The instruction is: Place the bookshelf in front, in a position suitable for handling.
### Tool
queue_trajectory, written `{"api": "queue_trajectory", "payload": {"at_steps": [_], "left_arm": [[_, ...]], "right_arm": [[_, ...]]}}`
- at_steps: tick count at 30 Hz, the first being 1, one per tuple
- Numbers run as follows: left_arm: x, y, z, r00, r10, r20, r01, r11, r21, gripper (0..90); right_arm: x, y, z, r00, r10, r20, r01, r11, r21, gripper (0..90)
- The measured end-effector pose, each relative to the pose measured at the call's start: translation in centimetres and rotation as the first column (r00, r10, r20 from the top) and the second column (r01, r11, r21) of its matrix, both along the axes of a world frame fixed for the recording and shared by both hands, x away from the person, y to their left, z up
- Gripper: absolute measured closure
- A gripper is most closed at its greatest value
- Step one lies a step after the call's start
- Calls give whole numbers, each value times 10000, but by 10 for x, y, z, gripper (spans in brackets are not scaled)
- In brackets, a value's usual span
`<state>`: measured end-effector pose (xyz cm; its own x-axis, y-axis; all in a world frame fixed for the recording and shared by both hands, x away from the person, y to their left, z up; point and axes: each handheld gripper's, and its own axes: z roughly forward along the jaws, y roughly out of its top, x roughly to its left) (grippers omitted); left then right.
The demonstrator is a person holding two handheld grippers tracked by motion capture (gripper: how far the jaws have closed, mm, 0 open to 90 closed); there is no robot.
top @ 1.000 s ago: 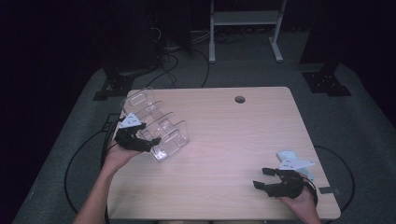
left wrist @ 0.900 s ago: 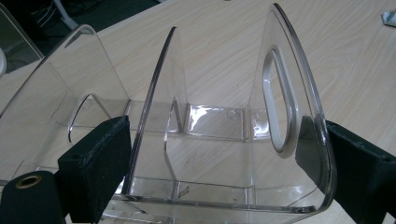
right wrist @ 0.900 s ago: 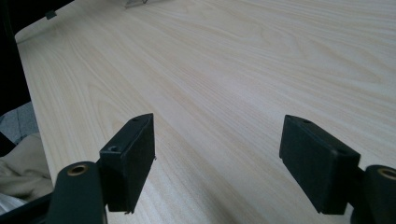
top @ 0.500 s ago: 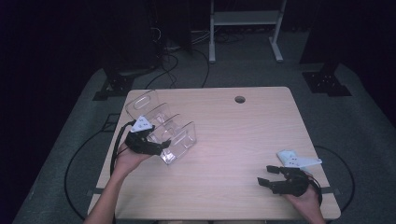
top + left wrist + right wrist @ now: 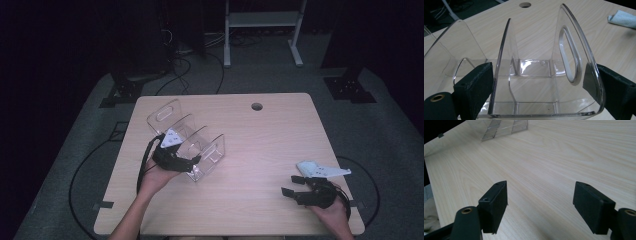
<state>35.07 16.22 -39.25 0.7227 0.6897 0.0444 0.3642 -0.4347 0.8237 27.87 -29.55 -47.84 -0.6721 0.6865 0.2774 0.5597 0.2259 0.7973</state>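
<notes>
Step in hand, as I read it: repositioning the clear acrylic rack (image 5: 187,145) across the table (image 5: 260,145) with the left gripper (image 5: 189,164).

- The rack sat in the left-centre of the high view, on the tabletop, clear of the edges. In the left gripper view its compartments (image 5: 534,82) took up the middle of the frame.
- The left gripper had its jaws set wide, straddling the near end compartment: one pad outside the end wall with the slot-shaped cutout (image 5: 570,60), the other outside the next divider (image 5: 505,67). Both pads sat against the acrylic, so I took it as a grip across two walls.
- The right gripper (image 5: 295,186) was at the lower right of the high view, jaws wide with nothing between them, over bare wood. A pale cloth (image 5: 320,170) lay just beyond it.

Orientation: the rack's long axis ran diagonally in the high view, upper left to lower right, dividers standing upright across that line, open top facing up. The gripped end pointed to the lower right.

Next move, a judgement: keep it flat on its base while sliding, hold the squeeze even so the walls don't slip out of the pads, then release once it sits where wanted.
</notes>
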Motion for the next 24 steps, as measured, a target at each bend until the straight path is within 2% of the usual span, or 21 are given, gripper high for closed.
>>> {"api": "queue_trajectory", "payload": {"at_steps": [1, 4, 12, 24], "left_arm": [[-1, -3, 0, 10000, -56, 2, 56, 10000, 82, 84], [-6, -17, 0, 9998, -175, -34, 175, 9998, -29, 79], [-15, -42, -1, 9990, -432, -70, 432, 9991, -48, 71], [-28, -66, -1, 9976, -680, -124, 679, 9977, -67, 65]], "right_arm": [[0, 0, 0, 10000, 0, 0, 0, 10000, 0, 272], [1, -7, 0, 9997, -235, 5, 235, 9995, 192, 277], [0, -13, 2, 9991, -411, 89, 408, 9985, 353, 277], [1, -16, 1, 9985, -540, 40, 538, 9977, 416, 277]]}}
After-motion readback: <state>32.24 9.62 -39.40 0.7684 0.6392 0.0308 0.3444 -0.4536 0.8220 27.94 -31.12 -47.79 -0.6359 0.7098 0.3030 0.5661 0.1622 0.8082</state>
